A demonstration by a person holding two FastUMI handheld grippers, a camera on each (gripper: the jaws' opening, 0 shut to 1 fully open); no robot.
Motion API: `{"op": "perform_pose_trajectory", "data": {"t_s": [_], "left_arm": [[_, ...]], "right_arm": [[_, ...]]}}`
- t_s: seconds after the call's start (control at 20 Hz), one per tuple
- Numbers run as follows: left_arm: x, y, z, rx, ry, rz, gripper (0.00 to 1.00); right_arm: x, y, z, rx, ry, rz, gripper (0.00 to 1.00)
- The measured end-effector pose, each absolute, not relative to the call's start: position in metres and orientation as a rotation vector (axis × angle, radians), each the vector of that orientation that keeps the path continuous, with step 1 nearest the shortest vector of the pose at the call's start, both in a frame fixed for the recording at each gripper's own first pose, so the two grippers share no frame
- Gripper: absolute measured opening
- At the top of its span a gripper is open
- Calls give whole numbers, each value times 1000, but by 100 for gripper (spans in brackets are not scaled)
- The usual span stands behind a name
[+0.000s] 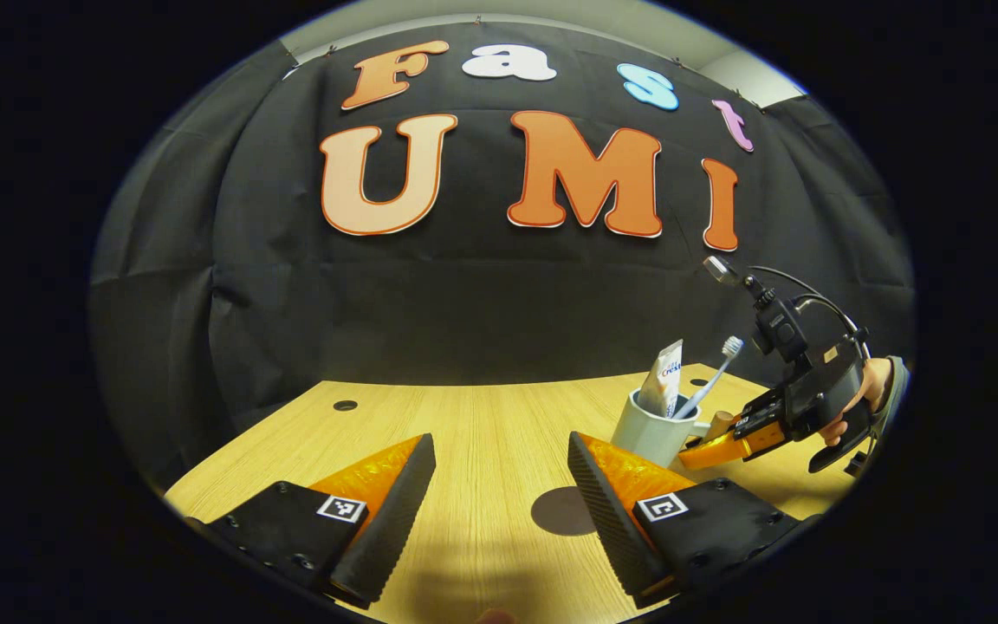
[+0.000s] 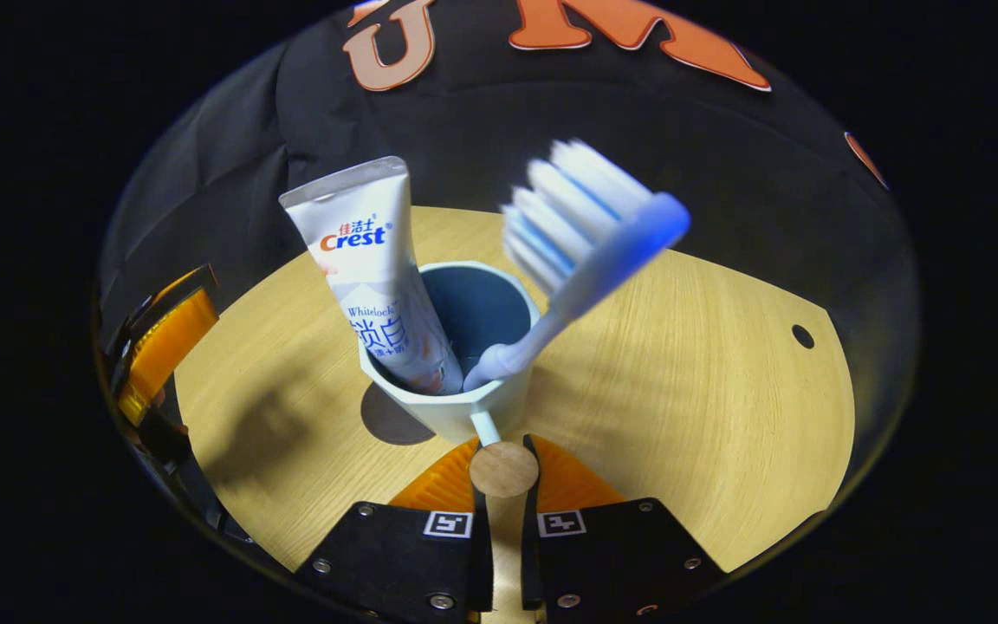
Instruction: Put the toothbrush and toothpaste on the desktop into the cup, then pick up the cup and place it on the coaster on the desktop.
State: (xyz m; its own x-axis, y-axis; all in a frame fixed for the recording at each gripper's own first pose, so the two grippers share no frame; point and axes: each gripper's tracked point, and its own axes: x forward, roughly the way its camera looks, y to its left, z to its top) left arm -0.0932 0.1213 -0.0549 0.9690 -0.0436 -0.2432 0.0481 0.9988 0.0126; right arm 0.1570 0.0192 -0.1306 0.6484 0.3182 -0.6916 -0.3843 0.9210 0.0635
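In the right gripper view the right gripper (image 2: 504, 472) has its two fingers drawn together on the wooden handle (image 2: 504, 469) of the cup (image 2: 456, 407), one finger pressing on each side of the round handle end. The cup is pale with a darker inside, and it holds the toothpaste (image 2: 378, 277), leaning to the left against the rim, and the toothbrush (image 2: 586, 251), leaning to the right with its bristle head up and close to the camera. Just beside the cup on its left, partly hidden behind it, lies the dark round coaster (image 2: 386, 420) on the wooden desktop (image 2: 681, 390); whether the cup's base touches the desktop cannot be told. In the left gripper view the left gripper (image 1: 499, 494) hangs low over the near part of the desktop with its fingers wide apart and nothing between them. The coaster (image 1: 561, 511) shows between those fingers, close to the right one, and the cup (image 1: 651, 429) stands farther off to the right, with the right gripper (image 1: 707, 451) at its handle and a hand (image 1: 863, 399) behind it
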Motion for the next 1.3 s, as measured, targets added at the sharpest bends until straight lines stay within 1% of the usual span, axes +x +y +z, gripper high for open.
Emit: {"op": "perform_pose_trajectory", "data": {"t_s": [0.45,0.5,0.55,0.9,1.1,1.3], "left_arm": [[-95,144,-62,0,254,-25,98],[-95,147,-63,-3,255,-22,96],[-96,150,-65,-5,259,-20,98],[-94,160,-73,-24,274,-13,98],[-95,161,-79,-34,287,-12,98],[-91,160,-81,-40,292,-12,98]], "right_arm": [[161,20,-130,-110,774,458,13],[161,21,-130,-115,779,461,13],[161,21,-131,-121,787,471,13],[163,16,-126,-185,840,499,13],[164,11,-121,-230,872,493,13],[160,12,-124,-207,892,493,14]]}}
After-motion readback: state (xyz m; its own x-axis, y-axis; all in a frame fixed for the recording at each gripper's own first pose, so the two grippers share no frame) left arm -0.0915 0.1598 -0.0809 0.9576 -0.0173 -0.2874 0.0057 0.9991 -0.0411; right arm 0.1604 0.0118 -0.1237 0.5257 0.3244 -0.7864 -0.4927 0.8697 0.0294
